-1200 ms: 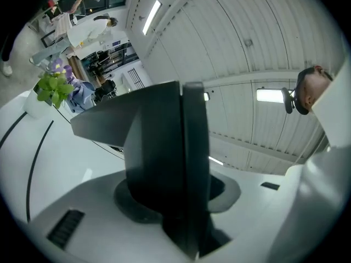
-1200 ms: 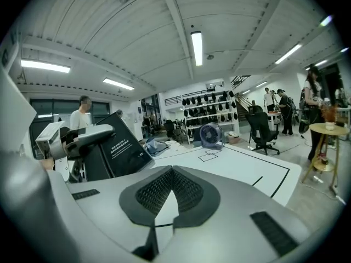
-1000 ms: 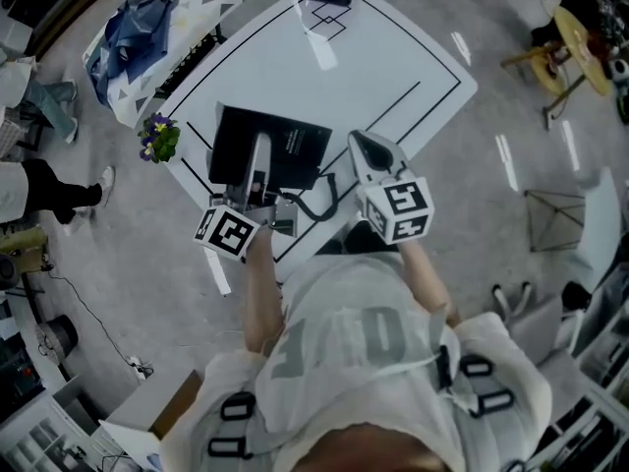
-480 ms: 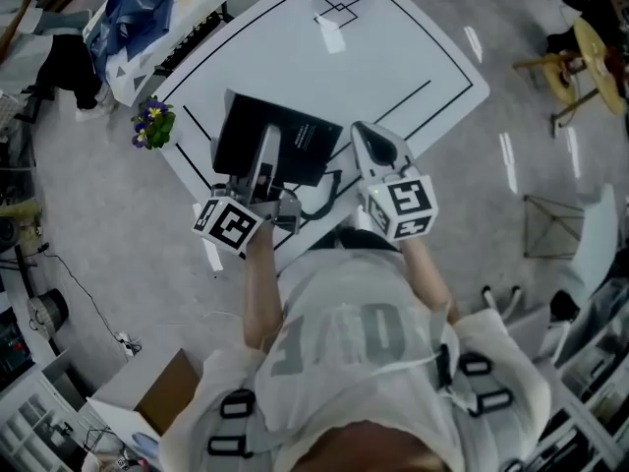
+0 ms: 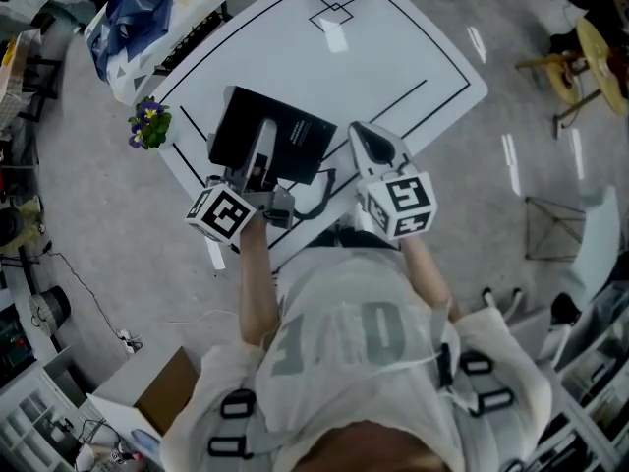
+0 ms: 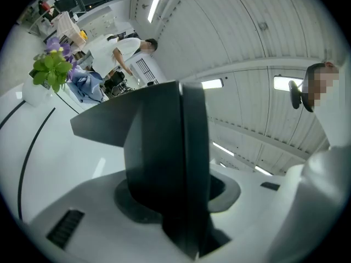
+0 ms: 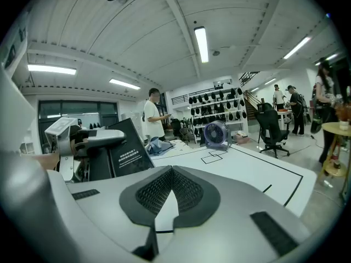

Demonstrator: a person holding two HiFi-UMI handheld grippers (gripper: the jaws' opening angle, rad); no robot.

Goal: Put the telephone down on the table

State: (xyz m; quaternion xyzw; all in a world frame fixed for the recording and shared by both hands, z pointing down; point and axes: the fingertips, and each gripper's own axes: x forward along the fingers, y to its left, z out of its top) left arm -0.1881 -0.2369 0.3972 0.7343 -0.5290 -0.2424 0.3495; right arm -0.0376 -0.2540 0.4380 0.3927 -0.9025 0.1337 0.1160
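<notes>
Over the near left part of the white desk, the left gripper clamps its fingers on the tilted black telephone, while the right gripper hovers just beside it, fingers together and empty.

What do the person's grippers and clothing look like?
Both the left gripper and the right gripper have pale grey shells, dark pads and a white cube with black square markers. The person wears a pale short-sleeved shirt with black-buckled straps.
</notes>
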